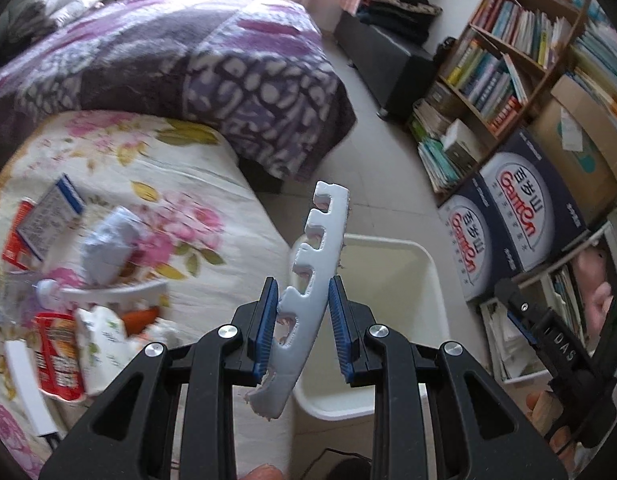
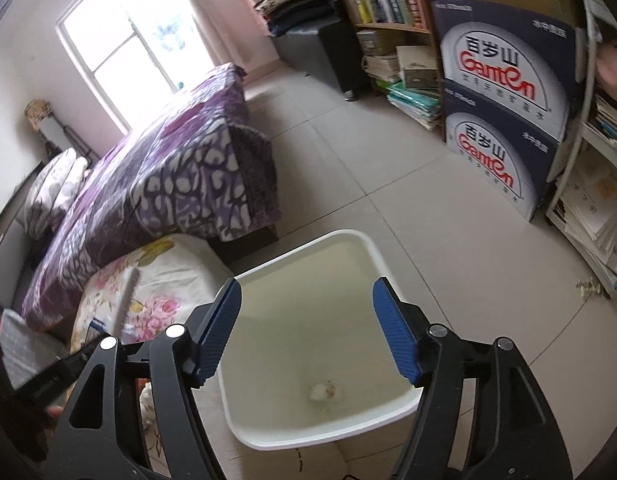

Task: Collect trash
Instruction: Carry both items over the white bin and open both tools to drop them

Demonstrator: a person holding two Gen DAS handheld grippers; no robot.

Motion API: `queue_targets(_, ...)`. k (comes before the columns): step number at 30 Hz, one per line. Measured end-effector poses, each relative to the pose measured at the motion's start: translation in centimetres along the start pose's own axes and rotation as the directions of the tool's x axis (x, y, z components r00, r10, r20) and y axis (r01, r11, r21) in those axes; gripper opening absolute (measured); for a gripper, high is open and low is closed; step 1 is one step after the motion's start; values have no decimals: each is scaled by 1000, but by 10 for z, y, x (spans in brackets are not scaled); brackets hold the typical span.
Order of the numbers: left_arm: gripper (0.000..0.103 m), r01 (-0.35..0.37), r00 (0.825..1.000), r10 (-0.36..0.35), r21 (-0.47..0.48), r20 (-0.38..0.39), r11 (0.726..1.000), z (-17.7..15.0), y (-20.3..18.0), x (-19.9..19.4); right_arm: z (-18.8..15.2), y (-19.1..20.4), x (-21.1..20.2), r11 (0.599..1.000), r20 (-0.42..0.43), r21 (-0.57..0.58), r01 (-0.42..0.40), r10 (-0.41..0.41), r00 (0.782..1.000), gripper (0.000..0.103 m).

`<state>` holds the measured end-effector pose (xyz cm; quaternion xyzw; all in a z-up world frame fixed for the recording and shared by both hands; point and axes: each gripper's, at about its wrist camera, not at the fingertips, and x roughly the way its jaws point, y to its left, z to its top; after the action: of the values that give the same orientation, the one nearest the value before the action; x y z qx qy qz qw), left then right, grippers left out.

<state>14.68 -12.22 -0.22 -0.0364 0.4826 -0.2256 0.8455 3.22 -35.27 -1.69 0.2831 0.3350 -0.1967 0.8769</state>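
My left gripper (image 1: 302, 294) is shut on a white notched foam strip (image 1: 308, 284) and holds it upright over the near edge of the white bin (image 1: 432, 276). More trash lies on the floral bedspread (image 1: 180, 184) to the left: a second foam strip (image 1: 112, 292), a crumpled wrapper (image 1: 108, 244), a blue and white box (image 1: 52, 216), a red packet (image 1: 56, 356). My right gripper (image 2: 306, 300) is open and empty above the bin (image 2: 372, 248), which holds a small crumpled scrap (image 2: 324, 392). The right gripper also shows at the right of the left wrist view (image 1: 548, 332).
A purple patterned blanket (image 1: 168, 64) covers the bed behind. Blue cartons (image 2: 504, 92) and a full bookshelf (image 1: 504, 52) stand on the right. Grey tiled floor (image 2: 368, 160) lies between the bed and the shelves.
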Motion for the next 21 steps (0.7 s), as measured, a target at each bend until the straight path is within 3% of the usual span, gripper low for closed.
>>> queue_targets(9, 29, 124, 986, -128, -47, -105, 991, -14, -25, 39, 8, -26, -5, 999, 13, 30, 17, -17, 1000, 72)
queue_targets(12, 49, 155, 979, -161, -59, -121, 986, -18, -30, 46, 9, -27, -7, 999, 22, 19, 26, -27, 999, 74)
queue_targets(18, 58, 90, 991, -92, -21, -100, 996, -23, -27, 39, 7, -16, -10, 999, 51, -28, 45, -44, 998, 80)
queue_targets(21, 63, 5, 998, -4, 18, -57, 1000, -24, -22, 29, 2, -2, -9, 995, 62, -80, 64, -59, 996, 82)
